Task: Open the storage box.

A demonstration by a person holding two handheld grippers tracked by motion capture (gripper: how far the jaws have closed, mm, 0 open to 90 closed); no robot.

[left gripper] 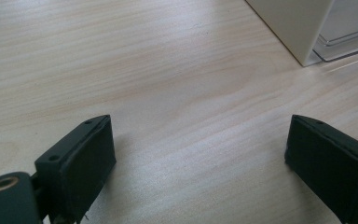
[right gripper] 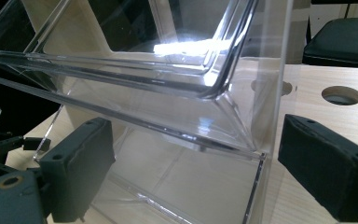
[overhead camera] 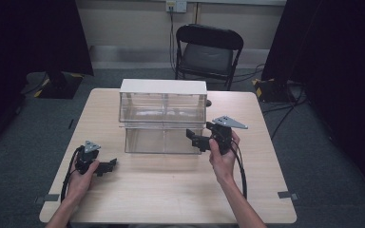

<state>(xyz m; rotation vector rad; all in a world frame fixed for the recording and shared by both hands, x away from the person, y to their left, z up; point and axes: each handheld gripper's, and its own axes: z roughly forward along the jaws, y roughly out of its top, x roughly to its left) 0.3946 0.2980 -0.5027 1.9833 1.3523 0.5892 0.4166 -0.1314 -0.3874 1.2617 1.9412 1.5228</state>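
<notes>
Both grippers w/ jaws spread: right gripper [overhead camera: 196, 138] at clear bin [overhead camera: 163, 121] front, left gripper [overhead camera: 108, 166] on table [overhead camera: 171, 190].

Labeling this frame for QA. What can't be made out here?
- High view: whether the clear two-tier bin holds anything; glare washes out its tiers.
- High view: jaw gap of the right tongs; too small, dark against the bin.
- Left gripper view: most of the bin; cut off by the frame's top right edge.
- Right gripper view: lower tier's back; reflections blur it.
</notes>
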